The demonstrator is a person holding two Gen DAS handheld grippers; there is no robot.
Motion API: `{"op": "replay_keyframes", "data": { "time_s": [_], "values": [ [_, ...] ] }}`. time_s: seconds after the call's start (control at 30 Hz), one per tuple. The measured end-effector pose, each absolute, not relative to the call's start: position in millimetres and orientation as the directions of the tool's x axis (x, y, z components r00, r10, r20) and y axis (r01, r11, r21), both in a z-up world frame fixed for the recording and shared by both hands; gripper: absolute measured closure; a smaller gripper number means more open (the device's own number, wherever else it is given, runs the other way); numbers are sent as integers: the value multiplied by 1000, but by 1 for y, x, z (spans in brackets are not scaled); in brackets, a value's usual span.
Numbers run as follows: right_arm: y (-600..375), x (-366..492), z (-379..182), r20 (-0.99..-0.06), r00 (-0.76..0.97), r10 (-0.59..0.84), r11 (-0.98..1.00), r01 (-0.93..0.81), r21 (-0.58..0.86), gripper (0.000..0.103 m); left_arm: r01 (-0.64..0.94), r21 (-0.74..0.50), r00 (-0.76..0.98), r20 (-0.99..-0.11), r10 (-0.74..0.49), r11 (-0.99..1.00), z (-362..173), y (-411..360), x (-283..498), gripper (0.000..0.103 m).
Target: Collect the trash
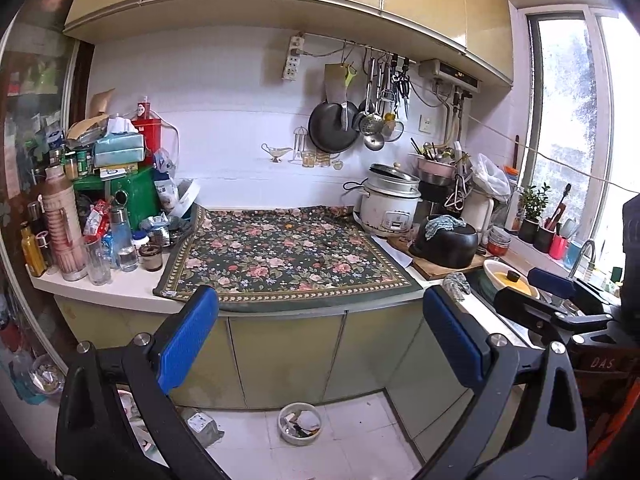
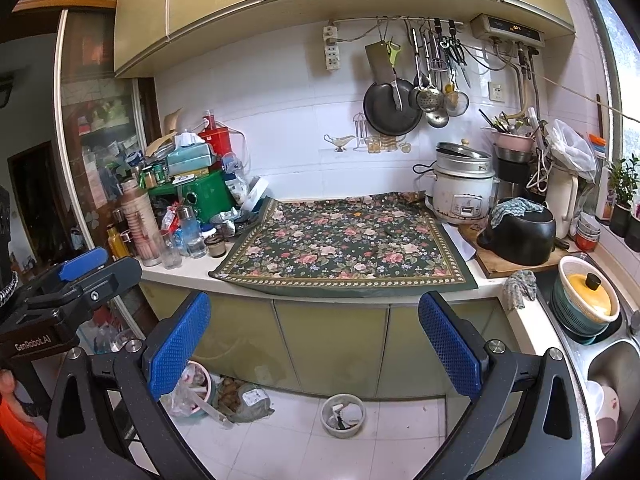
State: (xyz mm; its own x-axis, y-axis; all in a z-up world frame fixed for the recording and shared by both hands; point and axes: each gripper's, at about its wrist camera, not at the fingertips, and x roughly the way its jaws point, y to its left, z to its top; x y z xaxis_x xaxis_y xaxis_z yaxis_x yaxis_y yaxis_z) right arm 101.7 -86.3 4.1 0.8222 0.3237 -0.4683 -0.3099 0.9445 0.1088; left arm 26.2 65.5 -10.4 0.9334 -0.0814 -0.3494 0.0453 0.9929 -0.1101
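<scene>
A small white trash bin (image 1: pixel 300 423) holding scraps stands on the tiled floor below the counter; it also shows in the right wrist view (image 2: pixel 343 415). A small yellow scrap (image 1: pixel 289 225) lies on the floral cloth (image 1: pixel 288 256), also seen in the right wrist view (image 2: pixel 357 213). My left gripper (image 1: pixel 320 332) is open and empty, held in front of the lower cabinets. My right gripper (image 2: pixel 316 340) is open and empty at the same height. Each gripper appears at the edge of the other's view.
Bottles, jars and boxes (image 1: pixel 92 208) crowd the counter's left end. A rice cooker (image 1: pixel 388 204) and black pot (image 1: pixel 446 242) stand at the right, before a sink with dishes (image 2: pixel 584 300). Bags and a pink bin (image 2: pixel 192 392) sit on the floor at left.
</scene>
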Motion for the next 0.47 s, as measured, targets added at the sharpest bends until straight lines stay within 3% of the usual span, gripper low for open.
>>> {"op": "replay_keyframes", "data": {
  "time_s": [0.47],
  "values": [
    [-85,131,-1,-476,819,319,947,-298,122,0,33,-97,923,-379,-68,995,-16,66,68,1]
  ]
}}
